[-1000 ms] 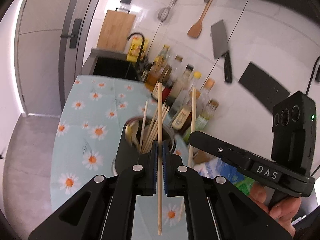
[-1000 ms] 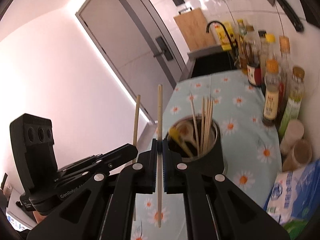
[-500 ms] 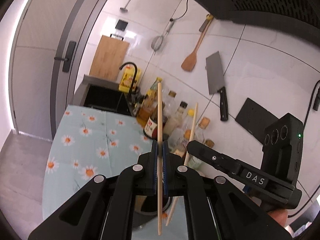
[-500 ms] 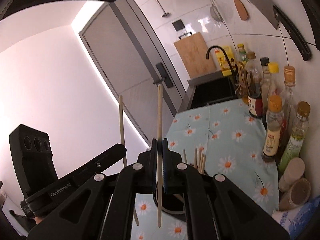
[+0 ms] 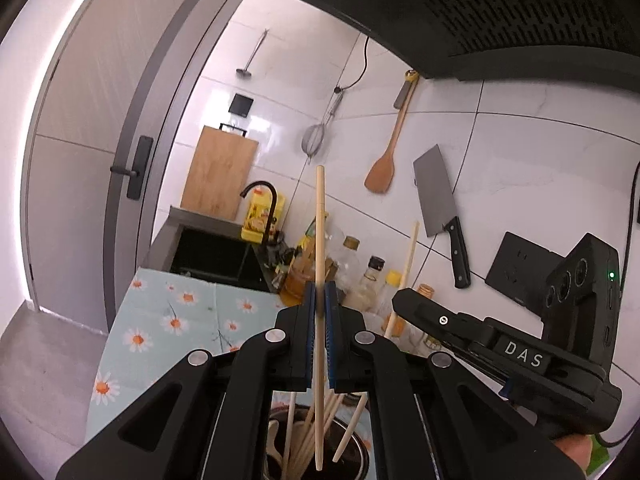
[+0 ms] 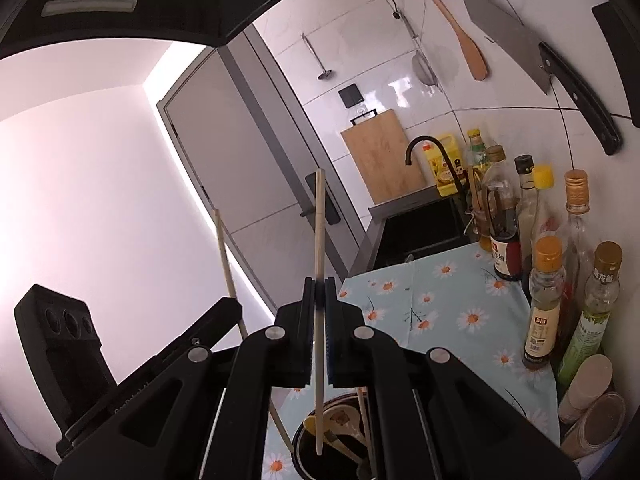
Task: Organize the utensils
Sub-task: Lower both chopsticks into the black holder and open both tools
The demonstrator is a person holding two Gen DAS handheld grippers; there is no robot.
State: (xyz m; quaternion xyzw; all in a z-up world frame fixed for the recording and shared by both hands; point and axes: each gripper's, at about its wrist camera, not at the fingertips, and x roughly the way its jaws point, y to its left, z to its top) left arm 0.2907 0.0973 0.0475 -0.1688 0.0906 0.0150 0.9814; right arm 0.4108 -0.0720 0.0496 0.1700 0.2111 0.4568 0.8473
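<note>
Chopsticks are what I am handling here, one in each gripper. My left gripper (image 5: 319,300) is clamping its fingers (image 5: 307,320) on a chopstick (image 5: 319,240), which is standing nearly upright between the blue pads; its lower tip is hanging over the mouth of the dark holder (image 5: 356,440) below. That holder is sitting on the daisy-print bench (image 5: 168,320) and already has several chopsticks and a pale spoon leaning inside it.

My right gripper (image 6: 319,300) is likewise gripping a second chopstick (image 6: 320,232) upright, fingers (image 6: 332,320) pressed together on it, with its lower end hanging over the holder (image 6: 304,444), where I am seeing a yellow spoon and a dark-filled ladle. Both grippers are hovering just beside each other above the holder: from the left wrist I am seeing the right gripper (image 5: 404,304) at the right edge, and from the right wrist the left one (image 6: 232,308) at lower left, each with its chopstick slanting.

Bottles (image 6: 544,300) are crowding the bench along the tiled wall, near the black sink (image 6: 420,232). On the wall, a cleaver (image 5: 438,208), a wooden spatula (image 5: 384,168) and a cutting board (image 5: 220,172) are hanging.
</note>
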